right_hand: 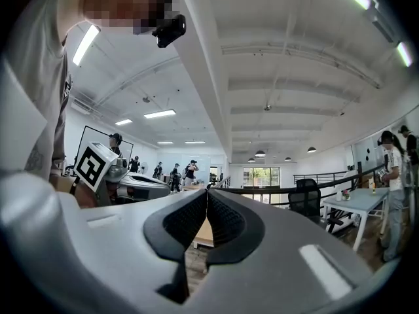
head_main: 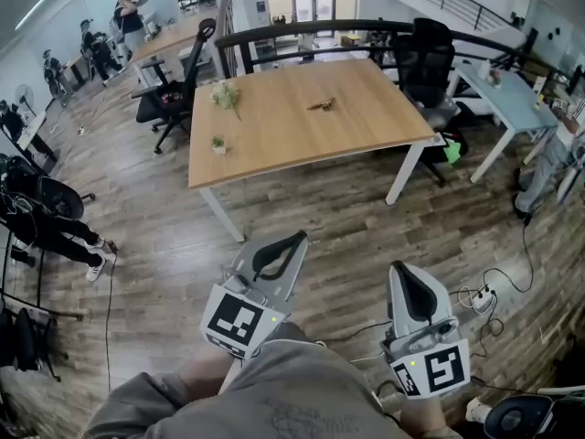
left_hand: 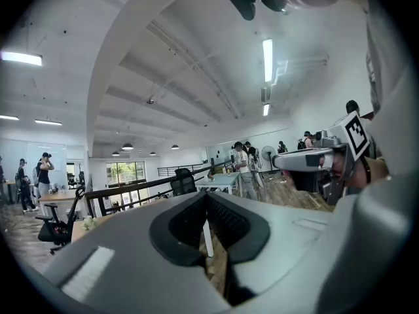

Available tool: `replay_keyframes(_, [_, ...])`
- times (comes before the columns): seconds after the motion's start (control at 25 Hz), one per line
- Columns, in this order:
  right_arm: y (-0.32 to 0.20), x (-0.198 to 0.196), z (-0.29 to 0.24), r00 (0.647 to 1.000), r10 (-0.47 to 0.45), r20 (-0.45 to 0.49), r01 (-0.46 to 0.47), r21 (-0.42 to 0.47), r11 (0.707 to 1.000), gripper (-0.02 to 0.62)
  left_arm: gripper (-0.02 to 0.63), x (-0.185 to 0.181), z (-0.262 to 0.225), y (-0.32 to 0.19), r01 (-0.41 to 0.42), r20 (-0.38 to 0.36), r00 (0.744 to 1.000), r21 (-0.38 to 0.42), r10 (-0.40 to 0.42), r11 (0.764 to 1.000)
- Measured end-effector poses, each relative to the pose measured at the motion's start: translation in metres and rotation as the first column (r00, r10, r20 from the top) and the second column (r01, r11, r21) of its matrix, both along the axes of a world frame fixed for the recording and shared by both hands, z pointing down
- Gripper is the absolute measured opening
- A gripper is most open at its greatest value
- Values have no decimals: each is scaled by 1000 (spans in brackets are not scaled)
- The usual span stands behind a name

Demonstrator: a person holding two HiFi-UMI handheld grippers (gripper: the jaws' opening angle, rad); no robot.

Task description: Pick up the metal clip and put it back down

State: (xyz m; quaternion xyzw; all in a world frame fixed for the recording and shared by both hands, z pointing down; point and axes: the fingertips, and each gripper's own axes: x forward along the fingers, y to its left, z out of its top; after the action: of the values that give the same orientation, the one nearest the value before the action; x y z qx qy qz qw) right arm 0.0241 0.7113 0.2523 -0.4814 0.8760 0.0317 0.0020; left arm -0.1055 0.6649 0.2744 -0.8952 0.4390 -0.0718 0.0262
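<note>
The task is standing at its very start, as I judge it: the person is holding both tools close to the body, well apart from the wooden table (head_main: 274, 144) across the floor, and nothing is being reached for yet. The left gripper (head_main: 300, 237) is pointing forward with its jaws pressed together on nothing, and the right gripper (head_main: 400, 267) is likewise clenched and empty, as each gripper view is showing. The metal clip (head_main: 322, 104) is lying on the tabletop toward the far side, clear of the small plant sprig (head_main: 226, 94) to its left. Its long axis is running roughly side to side in the head view, slightly tilted; which end is the mouth is too small to tell. The next move is calling for walking up to the table, opening one gripper, and lining its jaws across the clip's narrow width.
</note>
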Motion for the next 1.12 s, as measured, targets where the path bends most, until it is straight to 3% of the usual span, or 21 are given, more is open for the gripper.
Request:
replay_keyframes(0.12, [3, 0, 3, 1000, -5, -2, 5, -6, 1000, 12, 2, 1, 2, 2, 2, -1, 1000, -4, -2, 1000])
replay_keyframes(0.24, [3, 3, -2, 998, 6, 62, -7, 13, 1000, 15, 2, 0, 3, 1, 5, 5, 1000, -1, -5, 1000])
replay_keyframes(0.28, [2, 5, -3, 997, 9, 79, -10, 18, 1000, 54, 2, 1, 4, 0, 1, 13, 1000, 6, -1, 1000])
replay_keyframes(0.32, [1, 6, -4, 996, 11, 86, -13, 20, 1000, 145, 2, 1, 5, 0, -3, 20, 1000, 11, 3, 1000])
replay_keyframes(0.4, [-2, 6, -2, 997, 6, 82, -7, 21, 1000, 199, 2, 1, 8, -3, 5, 14, 1000, -7, -5, 1000])
replay_keyframes(0.84, [-69, -9, 12, 1000, -16, 22, 16, -16, 1000, 199, 1, -8, 9, -67, 21, -16, 1000, -20, -21, 1000])
replay_keyframes(1.12, [-151, -8, 32, 1000, 10, -12, -11, -74, 997, 198, 2, -12, 20, -143, 18, -16, 1000, -50, -19, 999])
